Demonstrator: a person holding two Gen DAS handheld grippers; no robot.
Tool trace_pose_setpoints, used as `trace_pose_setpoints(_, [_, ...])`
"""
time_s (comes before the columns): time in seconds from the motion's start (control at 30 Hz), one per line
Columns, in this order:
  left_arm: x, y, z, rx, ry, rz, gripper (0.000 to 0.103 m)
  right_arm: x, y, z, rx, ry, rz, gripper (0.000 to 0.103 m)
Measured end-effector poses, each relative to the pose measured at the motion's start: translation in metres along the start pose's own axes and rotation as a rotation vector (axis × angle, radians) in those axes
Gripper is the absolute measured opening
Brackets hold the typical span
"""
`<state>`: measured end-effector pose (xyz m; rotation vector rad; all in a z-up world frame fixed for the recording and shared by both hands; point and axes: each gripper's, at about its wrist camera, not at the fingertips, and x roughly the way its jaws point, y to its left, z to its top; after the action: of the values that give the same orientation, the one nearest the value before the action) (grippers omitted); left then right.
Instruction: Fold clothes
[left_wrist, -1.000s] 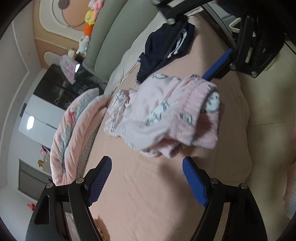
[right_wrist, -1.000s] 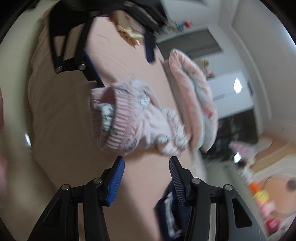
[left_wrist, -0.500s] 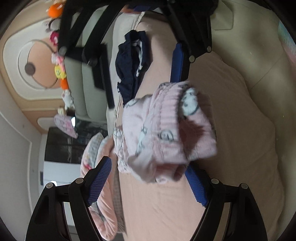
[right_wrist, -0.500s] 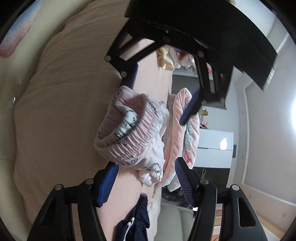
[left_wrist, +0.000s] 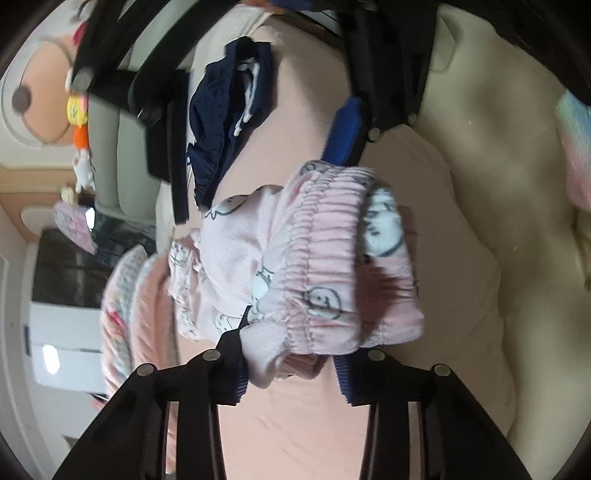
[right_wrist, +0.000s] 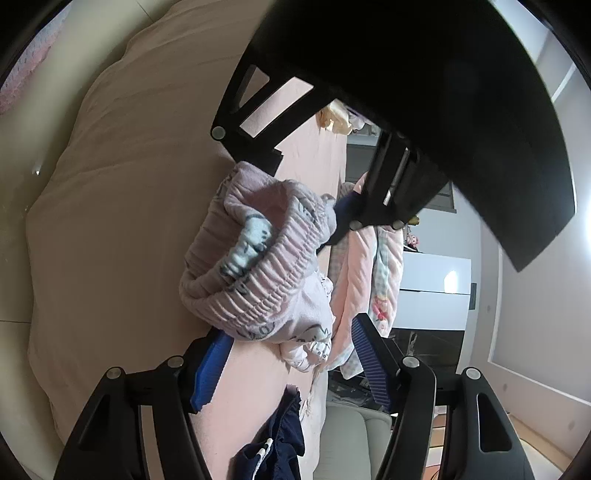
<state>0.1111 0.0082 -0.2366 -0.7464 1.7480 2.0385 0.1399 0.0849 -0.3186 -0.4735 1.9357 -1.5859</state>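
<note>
Pink pants (left_wrist: 325, 258) mid-frame, clamped in just-closing left gripper (left_wrist: 291, 369); right gripper (right_wrist: 288, 358) apart; navy garment (left_wrist: 229, 110) upper left on bed (left_wrist: 295, 424); folded quilt (right_wrist: 369, 277) clearer in right view.

We see pale pink trousers (left_wrist: 325, 266) printed with small white cartoon figures outlined in dark grey, their gathered waistband a slightly deeper pink. They lie on a salmon-pink bed sheet (left_wrist: 303, 435). At the upper left of the left wrist frame sits a navy garment (left_wrist: 225, 122) with white stripes. The folded quilt (left_wrist: 125, 317) at left is pink with pale green and floral patches. Both grippers are black with ribbed blue pads (right_wrist: 212, 363).
</note>
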Motion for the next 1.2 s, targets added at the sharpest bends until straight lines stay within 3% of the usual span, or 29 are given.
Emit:
trace_pose_setpoints(0.2, [0.004, 0.061, -0.008, -0.439, 0.002, -0.293, 0.033, -0.003, -0.002, -0.001, 0.031, -0.014, 0.021, 0.066])
trace_pose_setpoints(0.27, [0.003, 0.069, -0.011, -0.52, -0.006, -0.349, 0.033, 0.001, -0.008, -0.004, 0.071, 0.0, 0.046, 0.066])
trace_pose_setpoints(0.57, [0.0, 0.074, -0.015, -0.637, -0.025, -0.427, 0.032, 0.018, -0.029, -0.018, 0.224, 0.031, 0.147, 0.066])
trace_pose_setpoints(0.83, [0.017, 0.106, -0.042, -0.863, -0.056, -0.538, 0.032, 0.008, -0.03, -0.017, 0.191, -0.037, 0.031, 0.067])
trace_pose_setpoints(0.93, [0.022, 0.117, -0.047, -0.916, -0.07, -0.566, 0.032, 0.012, -0.036, -0.012, 0.219, -0.052, 0.019, 0.076])
trace_pose_setpoints(1.2, [0.022, 0.145, -0.064, -1.025, -0.123, -0.578, 0.032, 0.039, -0.071, -0.019, 0.46, 0.008, 0.147, 0.076])
